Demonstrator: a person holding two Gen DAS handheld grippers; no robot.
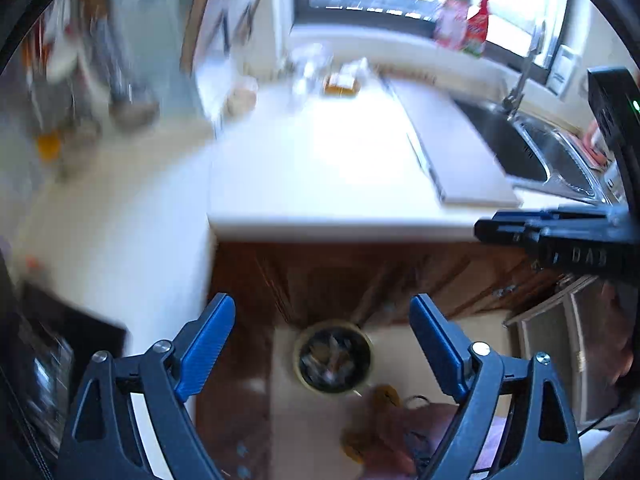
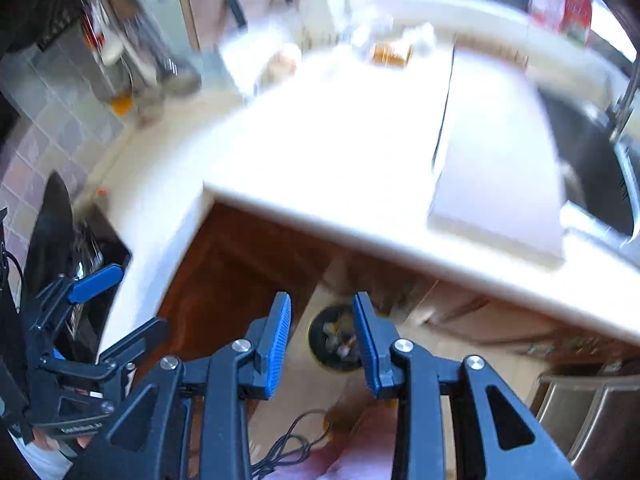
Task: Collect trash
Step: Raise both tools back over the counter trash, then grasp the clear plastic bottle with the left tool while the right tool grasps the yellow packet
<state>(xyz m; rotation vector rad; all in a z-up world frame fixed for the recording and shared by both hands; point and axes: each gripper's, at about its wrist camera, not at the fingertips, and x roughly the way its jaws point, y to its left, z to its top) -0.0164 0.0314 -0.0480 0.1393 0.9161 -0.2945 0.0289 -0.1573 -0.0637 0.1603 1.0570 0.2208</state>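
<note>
Both views are smeared by motion, so small items on the white counter [image 1: 320, 168] cannot be identified. The left claw [image 1: 322, 320] is seen spread wide with nothing between its blue pads [image 1: 208, 344]. The right claw [image 2: 322, 322] is parted by a narrower gap, and nothing is gripped there either; only the floor and the bin are seen through the gap.

The trash bin [image 1: 334, 356], a round dark container on the pale floor in front of the brown cabinet [image 1: 320, 276], is viewed from above between the fingers of each claw. Scraps are seen inside it, but what they are cannot be made out. In the right wrist view its rim is partly covered by the right-hand finger.

At the back of the counter an orange-brown object [image 1: 340, 82] and some pale shapes are blurred beyond recognition. A light cutting board [image 1: 452, 152] lies beside the steel sink [image 1: 532, 148], which is cut off by the lens edge. The bags on the window sill [image 1: 464, 20] are hazy. Below, a pink sleeve [image 2: 360, 452] and a tangled black cable [image 2: 288, 448] are partly hidden by the claw frames.
</note>
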